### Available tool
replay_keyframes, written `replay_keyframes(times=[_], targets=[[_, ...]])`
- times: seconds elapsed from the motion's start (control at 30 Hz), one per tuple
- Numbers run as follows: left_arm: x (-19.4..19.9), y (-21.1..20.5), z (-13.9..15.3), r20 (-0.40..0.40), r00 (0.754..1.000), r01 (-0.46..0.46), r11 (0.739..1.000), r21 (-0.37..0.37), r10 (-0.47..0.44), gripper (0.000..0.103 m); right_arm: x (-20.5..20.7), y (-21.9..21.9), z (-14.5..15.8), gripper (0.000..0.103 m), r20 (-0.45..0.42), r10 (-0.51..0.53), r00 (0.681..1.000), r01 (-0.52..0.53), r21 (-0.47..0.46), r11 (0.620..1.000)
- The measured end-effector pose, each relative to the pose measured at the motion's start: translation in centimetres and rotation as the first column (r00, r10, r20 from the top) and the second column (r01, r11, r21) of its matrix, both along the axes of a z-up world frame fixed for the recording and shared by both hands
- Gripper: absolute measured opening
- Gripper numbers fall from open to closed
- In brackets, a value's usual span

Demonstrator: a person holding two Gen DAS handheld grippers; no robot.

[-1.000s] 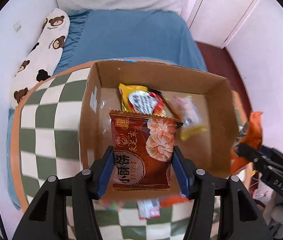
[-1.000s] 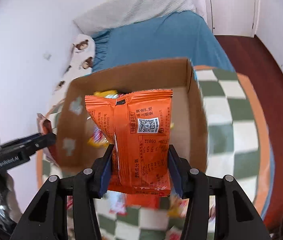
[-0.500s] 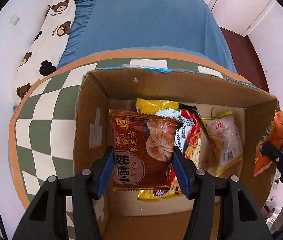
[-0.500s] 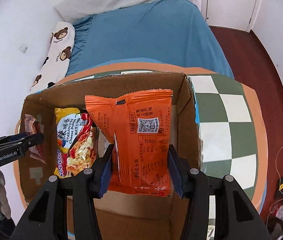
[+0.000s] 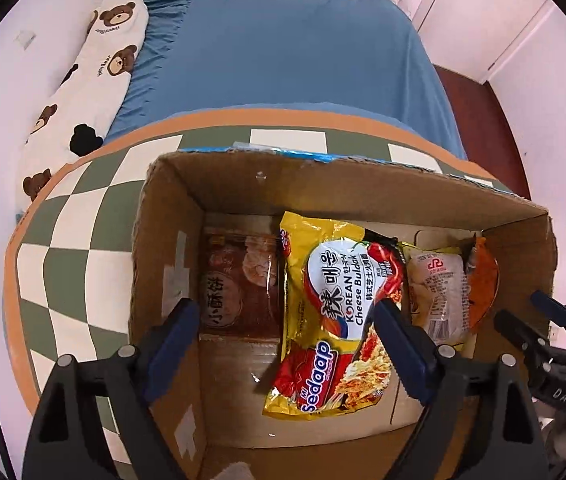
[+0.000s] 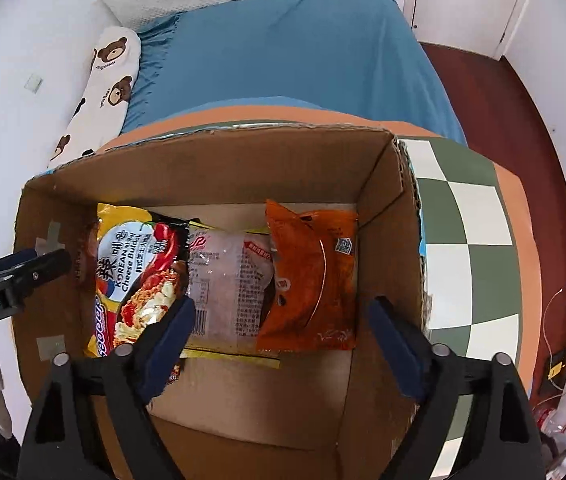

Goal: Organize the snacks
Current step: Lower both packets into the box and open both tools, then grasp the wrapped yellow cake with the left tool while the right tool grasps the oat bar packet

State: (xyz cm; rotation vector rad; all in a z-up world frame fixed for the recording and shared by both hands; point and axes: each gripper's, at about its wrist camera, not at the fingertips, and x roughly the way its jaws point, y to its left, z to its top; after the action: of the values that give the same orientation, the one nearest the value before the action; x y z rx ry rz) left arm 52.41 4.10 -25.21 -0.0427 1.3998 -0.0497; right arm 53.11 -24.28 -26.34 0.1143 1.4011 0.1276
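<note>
- Snacks lie side by side, 4 of them, on the floor of the cardboard box (image 5: 171,216), which stands on the checkered table (image 5: 83,216).
- Far left, we see the brown biscuit packet (image 5: 239,284) flat against the left wall, below and between the pads of our left gripper (image 5: 283,344); the jaws are opening, wide apart, pressing on nothing.
- Next come the yellow noodle packet (image 5: 335,312) and the pale clear packet (image 6: 231,280), long axes running away from us.
- Far right, the orange packet (image 6: 311,276) lies just below our right gripper (image 6: 283,344), whose jaws are also opening and empty.
- We judge both drops done; each packet sits straight under the hand nearest it, so lifting clear comes next.
</note>
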Motion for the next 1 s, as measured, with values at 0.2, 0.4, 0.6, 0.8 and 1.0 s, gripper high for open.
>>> replay_keyframes(times=[0.2, 0.4, 0.6, 0.8, 1.0], targets=[[-4.0, -0.8, 1.9, 0.091, 0.996, -0.013, 1.0, -0.01, 0.014, 0.089, -2.6, 0.6, 1.8, 0.095, 0.072, 0.011, 0.997, -0.01, -0.018, 1.0], [-8.5, -1.6, 4.0, 0.165, 0.986, -0.028, 0.999, -0.032, 0.033, 0.089, -6.0, 0.9, 3.2, 0.095, 0.126, 0.01, 0.992, -0.008, -0.02, 1.0], [-12.4, -2.2, 7.0, 0.254, 0.966, -0.036, 0.999, -0.024, 0.041, 0.089, -9.9, 0.8, 6.2, 0.095, 0.222, -0.001, 0.975, 0.005, -0.017, 1.0], [-16.2, -3.0, 10.7, 0.359, 0.933, -0.03, 1.0, -0.001, 0.029, 0.089, -13.5, 0.3, 10.2, 0.095, 0.324, -0.007, 0.946, 0.009, -0.004, 1.0], [-19.7, -3.6, 13.5, 0.425, 0.905, -0.026, 1.0, 0.013, 0.018, 0.089, -17.4, 0.4, 14.1, 0.095, 0.404, 0.004, 0.915, -0.014, 0.022, 1.0]])
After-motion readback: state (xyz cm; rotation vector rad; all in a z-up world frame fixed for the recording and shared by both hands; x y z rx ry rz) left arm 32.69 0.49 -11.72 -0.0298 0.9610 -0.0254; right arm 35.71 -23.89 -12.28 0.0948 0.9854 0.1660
